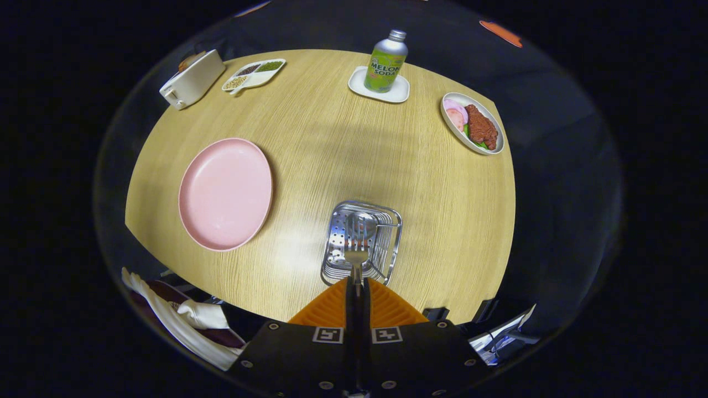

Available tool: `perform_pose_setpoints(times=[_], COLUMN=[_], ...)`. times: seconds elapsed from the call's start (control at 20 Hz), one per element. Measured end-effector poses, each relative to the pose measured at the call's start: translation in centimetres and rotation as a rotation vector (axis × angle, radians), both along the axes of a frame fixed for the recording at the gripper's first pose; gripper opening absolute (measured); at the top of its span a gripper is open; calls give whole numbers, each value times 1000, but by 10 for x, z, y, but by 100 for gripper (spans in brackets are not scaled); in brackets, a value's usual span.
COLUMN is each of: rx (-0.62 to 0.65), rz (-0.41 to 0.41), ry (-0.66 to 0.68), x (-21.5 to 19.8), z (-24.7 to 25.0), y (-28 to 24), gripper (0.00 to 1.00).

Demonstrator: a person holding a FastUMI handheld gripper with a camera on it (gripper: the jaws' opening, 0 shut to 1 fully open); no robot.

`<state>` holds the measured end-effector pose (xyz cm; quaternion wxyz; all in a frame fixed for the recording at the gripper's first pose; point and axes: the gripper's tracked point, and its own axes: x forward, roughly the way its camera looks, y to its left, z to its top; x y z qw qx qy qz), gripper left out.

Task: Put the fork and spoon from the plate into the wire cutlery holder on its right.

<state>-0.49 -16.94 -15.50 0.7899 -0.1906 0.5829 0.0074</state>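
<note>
So the gripper [357, 283] has its fingers pinched on the fork [357, 255] handle, tines hanging over the wire cutlery holder [362, 243] where the spoon [361, 224] sits. Thin, stiff, slick steel, I'd guess; grip mid-handle.

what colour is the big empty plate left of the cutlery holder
Pale pink, plain, clearest in the gripper view: the plate lies left of the wire cutlery holder.

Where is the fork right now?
In the gripper view, the fork is pinched between the closed gripper, its tines hanging over the wire cutlery holder, where the spoon already sits, right of the pink plate.
</note>
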Motion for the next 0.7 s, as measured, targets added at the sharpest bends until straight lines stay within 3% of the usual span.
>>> perform_pose_setpoints(times=[0.3, 0.55, 0.65, 0.7], rx=[-19, 11, 39, 65], rz=[-24, -25, -17, -18], ry=[83, 33, 6, -7], x=[6, 12, 12, 11], z=[-18, -15, -7, -4], y=[-4, 1, 4, 7], gripper=[4, 8, 22, 44])
